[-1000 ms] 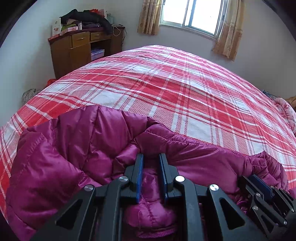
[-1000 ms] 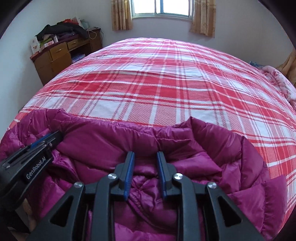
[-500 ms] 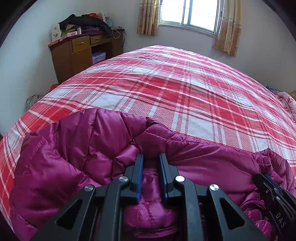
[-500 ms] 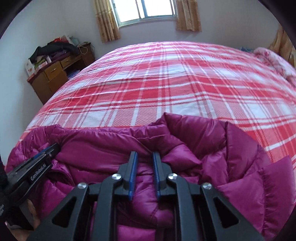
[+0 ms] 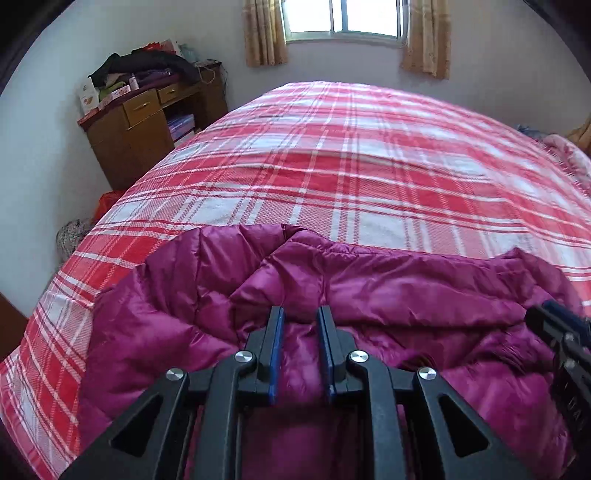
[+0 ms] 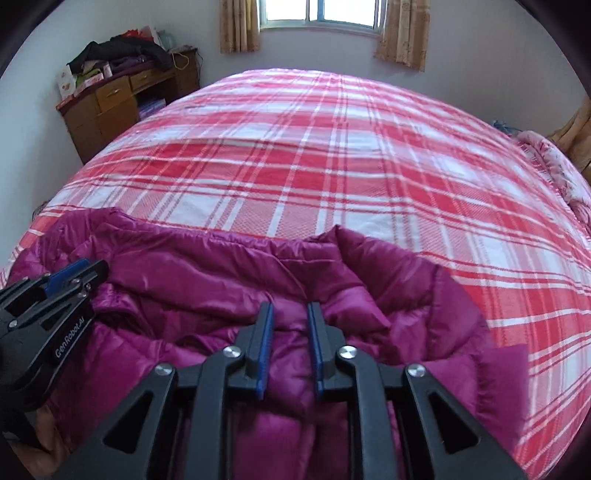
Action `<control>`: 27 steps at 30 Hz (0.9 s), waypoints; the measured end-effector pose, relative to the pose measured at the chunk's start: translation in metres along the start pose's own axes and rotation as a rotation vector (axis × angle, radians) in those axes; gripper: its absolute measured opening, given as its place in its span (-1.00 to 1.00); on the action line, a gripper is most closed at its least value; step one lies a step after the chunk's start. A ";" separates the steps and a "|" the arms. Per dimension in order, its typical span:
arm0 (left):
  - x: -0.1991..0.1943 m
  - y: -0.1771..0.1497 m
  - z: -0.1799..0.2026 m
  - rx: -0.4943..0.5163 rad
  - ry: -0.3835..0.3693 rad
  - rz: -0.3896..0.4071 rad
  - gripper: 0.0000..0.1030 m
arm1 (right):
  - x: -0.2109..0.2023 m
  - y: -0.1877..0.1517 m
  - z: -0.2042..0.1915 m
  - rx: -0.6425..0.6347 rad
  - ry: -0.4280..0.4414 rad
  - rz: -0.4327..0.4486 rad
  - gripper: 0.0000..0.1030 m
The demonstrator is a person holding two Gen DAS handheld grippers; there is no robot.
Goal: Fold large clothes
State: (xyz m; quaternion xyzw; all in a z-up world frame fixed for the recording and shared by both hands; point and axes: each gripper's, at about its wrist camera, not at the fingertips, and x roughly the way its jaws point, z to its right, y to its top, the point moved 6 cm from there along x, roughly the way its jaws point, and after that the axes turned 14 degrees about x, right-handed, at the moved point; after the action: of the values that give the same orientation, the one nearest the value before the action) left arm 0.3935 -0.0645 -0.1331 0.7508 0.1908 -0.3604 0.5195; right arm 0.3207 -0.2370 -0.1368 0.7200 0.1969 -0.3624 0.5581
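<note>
A magenta puffer jacket (image 5: 369, 291) (image 6: 203, 277) lies bunched at the near edge of a bed with a red-and-white plaid cover (image 5: 369, 166) (image 6: 332, 147). My left gripper (image 5: 301, 312) is shut on a puffy fold of the jacket near its left side. It also shows at the left of the right wrist view as the left gripper (image 6: 79, 271). My right gripper (image 6: 290, 306) has a fold of the jacket pinched between its pads while its jaws are opening slightly. Its tips show as the right gripper (image 5: 550, 314) at the right edge of the left wrist view.
A wooden cabinet (image 5: 140, 125) (image 6: 107, 107) piled with clothes and boxes stands against the wall left of the bed. A curtained window (image 5: 343, 18) is at the far end. Pink bedding (image 6: 554, 158) lies at the bed's right side. Bags (image 5: 74, 232) sit on the floor at left.
Both grippers have lifted with the jacket's edge held in them, and more of the bed shows beyond. The right jaws squeezed narrower half a second ago and stand a little wider now.
</note>
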 end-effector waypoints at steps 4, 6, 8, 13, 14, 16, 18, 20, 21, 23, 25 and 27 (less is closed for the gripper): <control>-0.074 -0.035 -0.019 -0.065 -0.122 0.124 -0.60 | -0.092 -0.013 0.026 0.025 0.055 0.186 0.63; -0.108 -0.059 -0.026 -0.054 -0.164 0.144 -0.59 | -0.130 -0.035 0.040 0.028 0.082 0.204 0.64; -0.147 -0.086 -0.034 -0.022 -0.171 0.191 -0.59 | -0.168 -0.063 0.057 0.042 0.111 0.214 0.64; -0.227 -0.163 -0.062 0.022 -0.164 0.253 -0.25 | -0.240 -0.130 0.099 0.064 0.120 0.225 0.64; -0.240 -0.180 -0.069 0.011 -0.168 0.255 -0.08 | -0.253 -0.145 0.106 0.060 0.118 0.224 0.64; -0.256 -0.208 -0.083 -0.021 -0.174 0.258 0.02 | -0.268 -0.171 0.117 0.061 0.107 0.207 0.64; -0.270 -0.236 -0.095 -0.067 -0.191 0.253 0.02 | -0.279 -0.199 0.126 0.074 0.108 0.177 0.64; -0.280 -0.260 -0.103 -0.098 -0.212 0.250 0.02 | -0.287 -0.223 0.132 0.097 0.110 0.149 0.64; -0.284 -0.270 -0.103 -0.103 -0.217 0.256 0.02 | -0.289 -0.234 0.133 0.108 0.120 0.131 0.64; -0.288 -0.273 -0.110 -0.155 -0.185 0.276 0.02 | -0.292 -0.255 0.133 0.118 0.142 0.105 0.64; -0.286 -0.272 -0.111 -0.237 -0.266 0.275 0.02 | -0.294 -0.272 0.132 0.102 0.123 0.104 0.64; -0.286 -0.275 -0.106 -0.240 -0.325 0.273 0.02 | -0.292 -0.286 0.133 0.110 0.106 0.097 0.64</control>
State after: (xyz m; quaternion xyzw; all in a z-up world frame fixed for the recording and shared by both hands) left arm 0.0571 0.1642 -0.0766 0.6347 0.0428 -0.3779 0.6727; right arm -0.1090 -0.2420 -0.1244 0.7765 0.1709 -0.3063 0.5234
